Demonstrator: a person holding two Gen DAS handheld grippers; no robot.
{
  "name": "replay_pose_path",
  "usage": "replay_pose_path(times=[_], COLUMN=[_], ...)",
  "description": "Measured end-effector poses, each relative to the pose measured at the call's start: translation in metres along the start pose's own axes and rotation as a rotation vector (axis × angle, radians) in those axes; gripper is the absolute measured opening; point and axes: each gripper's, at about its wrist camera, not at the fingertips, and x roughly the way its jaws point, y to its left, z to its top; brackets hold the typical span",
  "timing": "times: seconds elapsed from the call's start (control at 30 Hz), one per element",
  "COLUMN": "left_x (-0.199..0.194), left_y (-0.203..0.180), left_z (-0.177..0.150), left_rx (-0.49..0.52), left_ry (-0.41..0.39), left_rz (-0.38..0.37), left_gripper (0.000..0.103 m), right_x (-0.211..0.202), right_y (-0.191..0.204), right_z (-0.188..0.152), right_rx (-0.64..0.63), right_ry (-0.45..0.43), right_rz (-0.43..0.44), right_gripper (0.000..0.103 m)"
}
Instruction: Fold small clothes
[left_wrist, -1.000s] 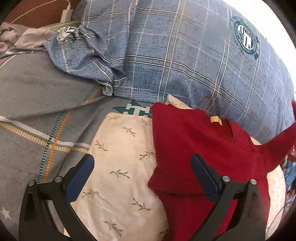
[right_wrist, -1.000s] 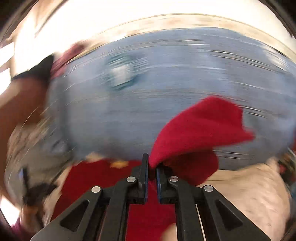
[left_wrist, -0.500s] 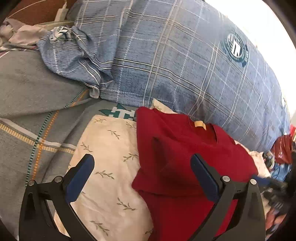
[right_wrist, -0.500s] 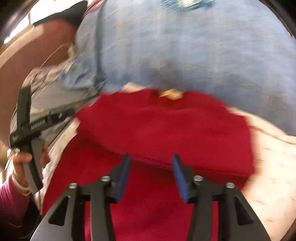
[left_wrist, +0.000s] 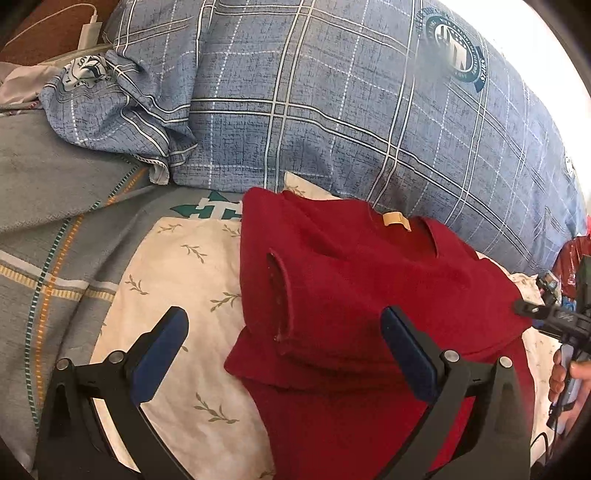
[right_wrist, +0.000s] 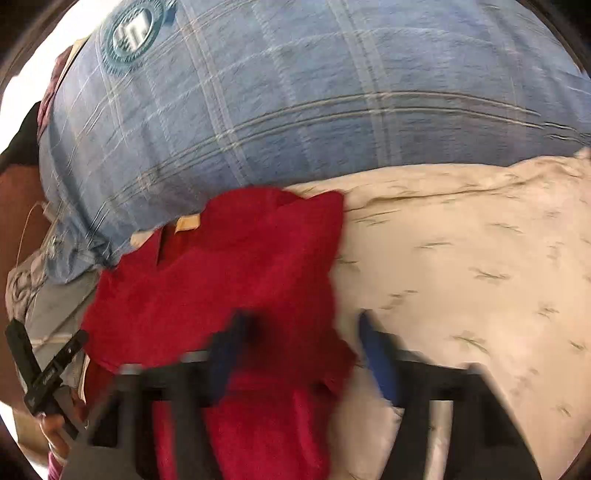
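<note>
A: Where's the red shirt (left_wrist: 369, 295)?

B: It lies on the cream pillow (left_wrist: 177, 280), the one printed with small leaf sprigs. Both sleeves are turned in over the chest, and the collar with its tan label (left_wrist: 395, 219) points toward the big blue plaid pillow (left_wrist: 351, 110).

A: Does it touch the plaid pillow?

B: The collar end lies right against its lower edge. Through the right wrist camera the shirt (right_wrist: 229, 273) covers the left part of the cream pillow (right_wrist: 461, 258), with the blue plaid pillow (right_wrist: 295, 92) behind it.

A: And the left gripper (left_wrist: 284, 343)?

B: Its fingers are spread wide, nothing between them. One blue pad (left_wrist: 159, 354) is over the cream pillow, the other over the shirt.

A: The right gripper (right_wrist: 303, 354)?

B: Blurred, but its fingers are parted too, not pinching any cloth. One is over the shirt, the other over the cream pillow just beside the shirt's edge.

A: What else lies near the plaid pillow?

B: A grey striped blanket (left_wrist: 55, 206) to its left, under the cream pillow, and a white charger (left_wrist: 88, 33) with its cable beyond the pillow's crumpled corner.
</note>
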Motion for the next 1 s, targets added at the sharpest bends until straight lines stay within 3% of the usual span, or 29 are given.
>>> replay_pose_path(times=[0.03, 0.07, 0.13, 0.17, 0.23, 0.33, 0.4, 0.43, 0.47, 0.53, 0.7, 0.73, 0.77, 0.8, 1.0], left_x=[0.0, 0.002, 0.006, 0.008, 0.011, 0.012, 0.01, 0.009, 0.009, 0.008, 0.007, 0.007, 0.007, 0.007, -0.004], left_y=[0.0, 0.001, 0.001, 0.001, 0.0, -0.001, -0.001, -0.001, -0.001, -0.003, -0.004, -0.004, -0.004, -0.004, -0.008], left_z=[0.001, 0.001, 0.003, 0.003, 0.002, 0.002, 0.003, 0.003, 0.003, 0.003, 0.002, 0.002, 0.002, 0.003, 0.011], left_rx=[-0.003, -0.005, -0.011, -0.013, -0.013, -0.005, -0.011, -0.012, -0.01, -0.001, 0.007, 0.01, 0.012, 0.016, 0.034], left_ry=[0.0, 0.003, 0.016, 0.02, 0.023, 0.034, 0.027, 0.023, 0.019, 0.019, 0.02, 0.022, 0.023, 0.025, -0.029], left_rz=[0.002, 0.005, 0.008, 0.005, 0.008, 0.006, 0.008, 0.011, 0.013, 0.019, 0.023, 0.023, 0.023, 0.025, 0.046], left_gripper=[0.103, 0.103, 0.103, 0.103, 0.103, 0.103, 0.103, 0.103, 0.103, 0.103, 0.103, 0.103, 0.103, 0.103, 0.103], right_x=[-0.002, -0.007, -0.021, -0.029, -0.035, -0.036, -0.047, -0.051, -0.05, -0.039, 0.012, 0.023, 0.031, 0.034, 0.016], right_y=[0.007, 0.011, 0.008, 0.004, -0.015, -0.037, -0.034, -0.028, -0.02, -0.004, 0.019, 0.018, 0.018, 0.02, 0.006], right_z=[-0.001, -0.002, -0.004, -0.006, -0.008, -0.011, -0.009, -0.005, 0.0, 0.008, 0.035, 0.039, 0.041, 0.042, 0.038], right_rx=[-0.058, -0.08, -0.072, -0.064, -0.04, 0.056, 0.055, 0.041, 0.029, 0.001, -0.044, -0.039, -0.05, -0.076, -0.069], right_ry=[-0.028, -0.058, -0.098, -0.125, -0.143, -0.085, -0.142, -0.159, -0.149, -0.131, -0.045, -0.02, -0.006, -0.01, -0.116], right_rz=[-0.069, -0.089, -0.112, -0.155, -0.253, -0.163, -0.151, -0.132, -0.115, -0.087, -0.113, -0.126, -0.149, -0.179, -0.25], right_gripper=[0.02, 0.008, 0.007, 0.0, 0.0, 0.002, 0.009, 0.021, 0.049, 0.075, 0.073, 0.068, 0.033, 0.009, 0.007])
